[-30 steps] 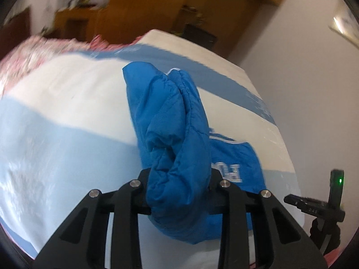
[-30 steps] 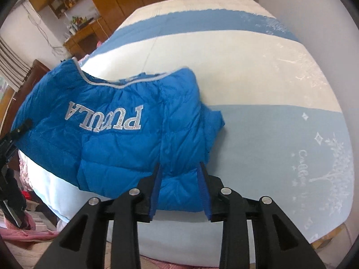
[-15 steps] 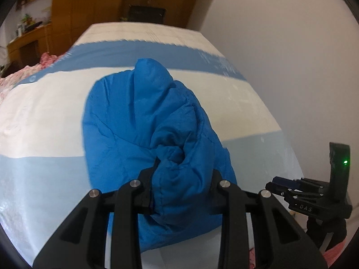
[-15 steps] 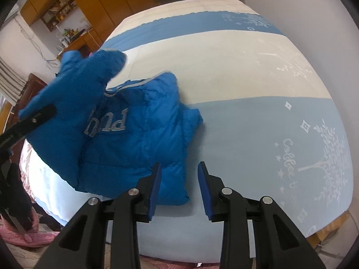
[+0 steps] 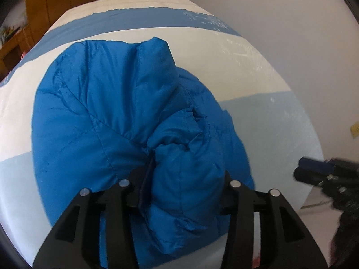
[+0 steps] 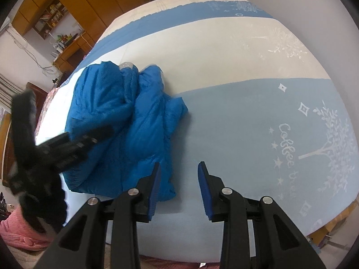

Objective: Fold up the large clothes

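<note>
A blue puffy jacket (image 5: 101,112) lies bunched and doubled over on the striped bed sheet (image 5: 258,78). My left gripper (image 5: 187,177) has a thick fold of it between its fingers. The jaws are opening, and the padding still fills the gap and touches both pads. In the right wrist view the jacket (image 6: 107,103) lies left of centre, with the blurred left gripper (image 6: 67,148) over its near left part. My right gripper (image 6: 178,179) is open above bare sheet (image 6: 246,123), its left finger at the jacket's near corner. It also shows at the left wrist view's right edge (image 5: 325,172).
A white wall (image 5: 291,22) runs along the bed's right side. Wooden cabinets and shelves (image 6: 78,0) stand beyond the far end. A pink cloth (image 6: 18,231) lies below the bed's near left edge. Printed white lettering and a tree (image 6: 325,139) mark the sheet's right part.
The left gripper carried the jacket's fold across and down onto the rest, covering the lettering. Its fingers now stand wider apart. The right gripper let go of the near edge and backed off slightly.
</note>
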